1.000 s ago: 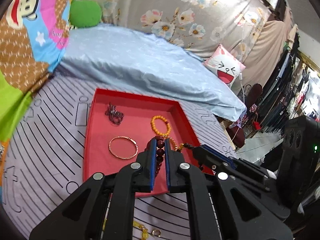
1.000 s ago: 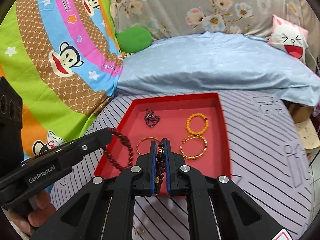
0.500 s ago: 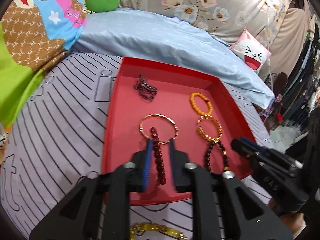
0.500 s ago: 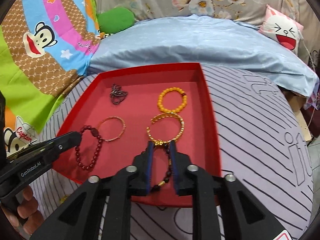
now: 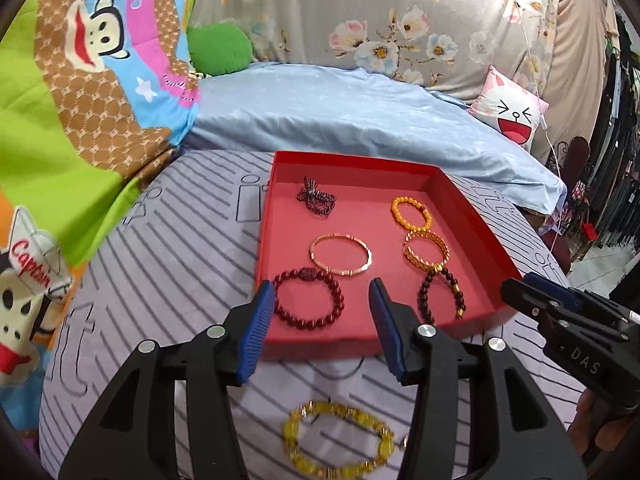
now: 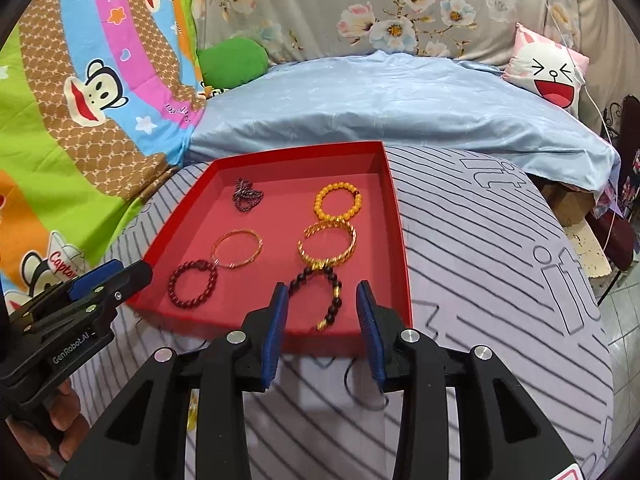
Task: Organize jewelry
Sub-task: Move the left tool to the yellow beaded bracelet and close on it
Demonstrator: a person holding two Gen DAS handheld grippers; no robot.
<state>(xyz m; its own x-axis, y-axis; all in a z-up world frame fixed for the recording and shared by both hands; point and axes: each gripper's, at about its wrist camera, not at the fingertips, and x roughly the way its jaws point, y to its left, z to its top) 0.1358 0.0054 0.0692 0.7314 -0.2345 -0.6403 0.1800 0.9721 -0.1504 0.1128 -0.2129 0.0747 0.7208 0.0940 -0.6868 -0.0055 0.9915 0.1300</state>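
A red tray (image 5: 476, 216) (image 6: 394, 200) on the striped table holds several bracelets. A dark red bead bracelet (image 5: 309, 300) (image 6: 193, 283) lies at its near left. A dark bead bracelet with gold beads (image 5: 440, 294) (image 6: 320, 294) lies at its near right. My left gripper (image 5: 322, 292) is open and empty over the dark red bracelet. My right gripper (image 6: 322, 294) is open and empty over the dark bracelet. A yellow bead bracelet (image 5: 340, 440) lies on the table outside the tray, below my left gripper.
In the tray also lie a thin gold bangle (image 5: 341, 255), a gold chain bracelet (image 5: 426, 250), an orange bead bracelet (image 5: 411, 213) and a dark bundled chain (image 5: 316, 200). A small ring (image 6: 370, 394) lies on the table. A blue-sheeted bed (image 5: 360, 120) stands behind.
Both grippers opened wide and let go of their bracelets, which now lie in the tray. Both grippers drew back toward the tray's near edge.
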